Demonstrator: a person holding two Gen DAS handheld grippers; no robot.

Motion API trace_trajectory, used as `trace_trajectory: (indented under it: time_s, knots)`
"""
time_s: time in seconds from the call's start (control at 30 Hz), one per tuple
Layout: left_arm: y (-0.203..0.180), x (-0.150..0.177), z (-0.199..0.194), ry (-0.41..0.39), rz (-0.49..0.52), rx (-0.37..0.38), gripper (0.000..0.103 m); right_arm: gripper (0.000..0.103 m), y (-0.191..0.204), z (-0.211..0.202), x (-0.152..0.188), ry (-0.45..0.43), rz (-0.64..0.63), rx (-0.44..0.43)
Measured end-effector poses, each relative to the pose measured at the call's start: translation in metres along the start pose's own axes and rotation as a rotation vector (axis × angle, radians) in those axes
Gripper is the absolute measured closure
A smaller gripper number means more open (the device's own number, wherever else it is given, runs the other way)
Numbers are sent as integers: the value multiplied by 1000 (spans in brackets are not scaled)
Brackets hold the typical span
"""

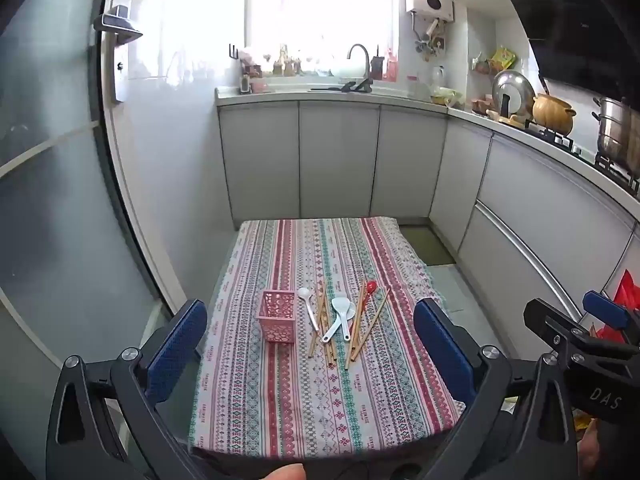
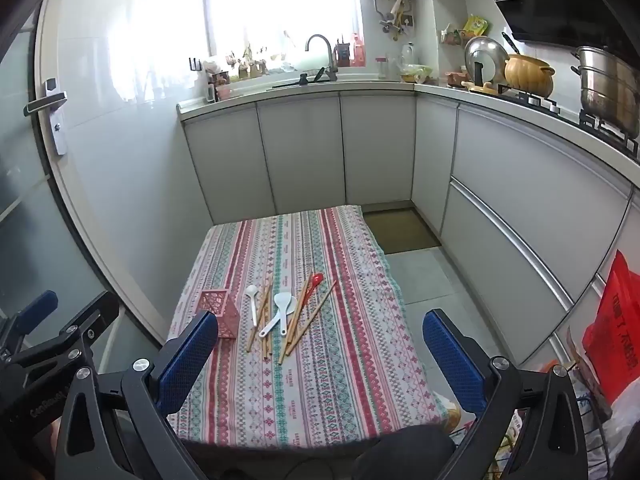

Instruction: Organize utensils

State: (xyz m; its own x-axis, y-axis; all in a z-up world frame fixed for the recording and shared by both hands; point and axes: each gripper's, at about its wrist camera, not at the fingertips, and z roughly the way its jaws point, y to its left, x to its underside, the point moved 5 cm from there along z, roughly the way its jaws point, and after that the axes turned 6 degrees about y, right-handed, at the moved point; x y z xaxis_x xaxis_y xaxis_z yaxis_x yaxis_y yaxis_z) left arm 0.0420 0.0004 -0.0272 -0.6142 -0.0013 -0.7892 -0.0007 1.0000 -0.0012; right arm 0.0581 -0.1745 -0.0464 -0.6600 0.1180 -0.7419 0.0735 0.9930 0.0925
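Observation:
A pink lattice holder (image 1: 277, 316) (image 2: 219, 312) stands upright on the striped tablecloth (image 1: 320, 408) (image 2: 320, 392). To its right lies a loose pile: a white spoon (image 1: 310, 306) (image 2: 253, 302), several wooden chopsticks (image 1: 322, 332) (image 2: 264, 320), two pale blue scoops (image 1: 340, 316) (image 2: 280, 312) and a red spoon (image 1: 369, 289) (image 2: 316, 280). My left gripper (image 1: 310, 307) is open, held back over the near table edge, well short of the pile. My right gripper (image 2: 321, 317) is also open and empty, beside the left one.
Grey cabinets (image 1: 340, 160) and a counter with a sink close off the far side. On the right is a stove with pots (image 2: 608, 84). A door with a handle (image 2: 48, 104) is on the left. A red bag (image 2: 612, 320) hangs at the right, and a floor mat (image 2: 400, 228) lies beyond the table.

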Motion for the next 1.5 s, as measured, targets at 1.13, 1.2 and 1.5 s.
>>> trace_trajectory:
  time_s: [1.13,1.2,1.5]
  knots:
    - [13,2,4,20,-55,68,0,0,8,4,0,-9,-18,-29]
    - [14,3,5,21,-58,66,0,0,8,4,0,-7,-22,-31]
    - [14,1,2,19,-64,79,0,0,8,7,0,-6,-32,-30]
